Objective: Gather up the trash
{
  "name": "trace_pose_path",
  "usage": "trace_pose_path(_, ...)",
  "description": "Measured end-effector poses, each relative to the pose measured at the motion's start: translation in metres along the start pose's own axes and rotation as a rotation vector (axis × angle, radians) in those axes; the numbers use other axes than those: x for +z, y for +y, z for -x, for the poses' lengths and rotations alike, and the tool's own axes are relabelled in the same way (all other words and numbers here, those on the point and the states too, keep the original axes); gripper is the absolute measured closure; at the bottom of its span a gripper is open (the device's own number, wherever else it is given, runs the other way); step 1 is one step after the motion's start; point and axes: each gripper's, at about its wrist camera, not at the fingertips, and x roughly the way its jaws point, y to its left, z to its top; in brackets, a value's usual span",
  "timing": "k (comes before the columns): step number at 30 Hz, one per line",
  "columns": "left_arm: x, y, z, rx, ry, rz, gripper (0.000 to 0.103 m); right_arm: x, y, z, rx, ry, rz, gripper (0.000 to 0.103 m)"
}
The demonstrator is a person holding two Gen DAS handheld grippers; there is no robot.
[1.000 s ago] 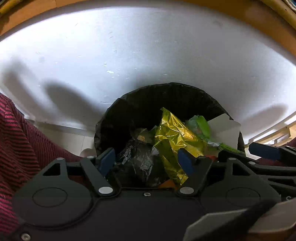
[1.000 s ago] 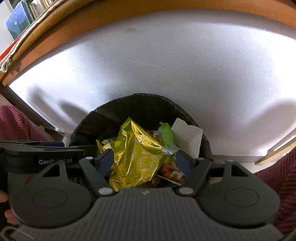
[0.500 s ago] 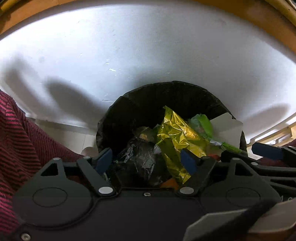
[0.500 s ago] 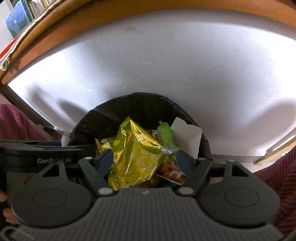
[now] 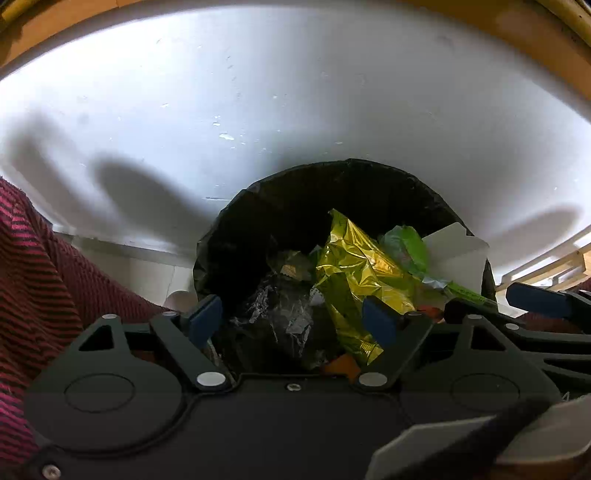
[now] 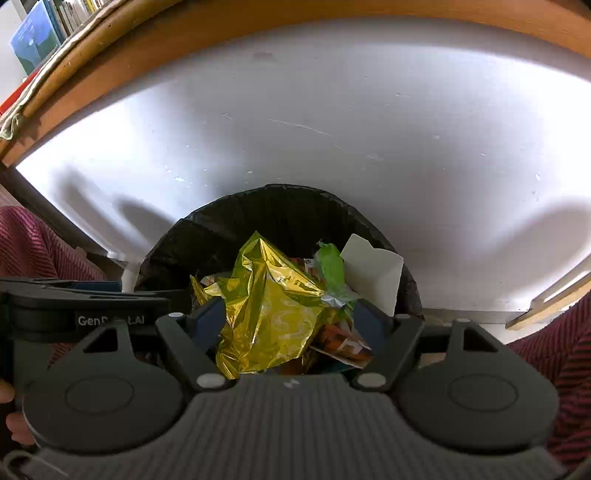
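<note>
A round bin lined with a black bag [image 5: 258, 221] [image 6: 192, 236] stands against a white panel, seen from above in both wrist views. Inside lie a crumpled gold foil wrapper [image 5: 354, 266] [image 6: 269, 295], a green wrapper [image 5: 406, 243] [image 6: 330, 266], a white card piece [image 5: 458, 254] [image 6: 373, 273], crinkled clear plastic [image 5: 284, 314] and orange printed packaging [image 6: 340, 343]. My left gripper [image 5: 291, 319] hovers open over the bin's near side, nothing between its blue pads. My right gripper [image 6: 290, 319] also hangs open above the gold wrapper, holding nothing.
The white panel [image 5: 295, 92] rises behind the bin under a wooden edge [image 6: 258, 22]. Red striped fabric of a person's clothing [image 5: 33, 277] [image 6: 554, 350] flanks both sides. Books [image 6: 37, 29] stand at the upper left. The other gripper's arm [image 5: 535, 302] [image 6: 74, 299] sits close beside each.
Both grippers have stayed open over the bin. The left wrist view has shifted slightly, so the bin sits a little further right and up. The trash lies unchanged.
</note>
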Motion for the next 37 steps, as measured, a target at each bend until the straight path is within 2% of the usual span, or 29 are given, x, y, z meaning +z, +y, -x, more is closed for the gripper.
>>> trace_pose_path(32, -0.0008, 0.0010, 0.0032, -0.040, -0.010, 0.018, 0.020, 0.0007, -0.0020, 0.0029, -0.004, -0.018, -0.021, 0.018)
trace_pose_path(37, 0.0002, -0.0017, 0.0046, -0.025, -0.015, 0.011, 0.019, 0.0008, -0.0015, 0.0048, -0.002, -0.025, -0.021, 0.018)
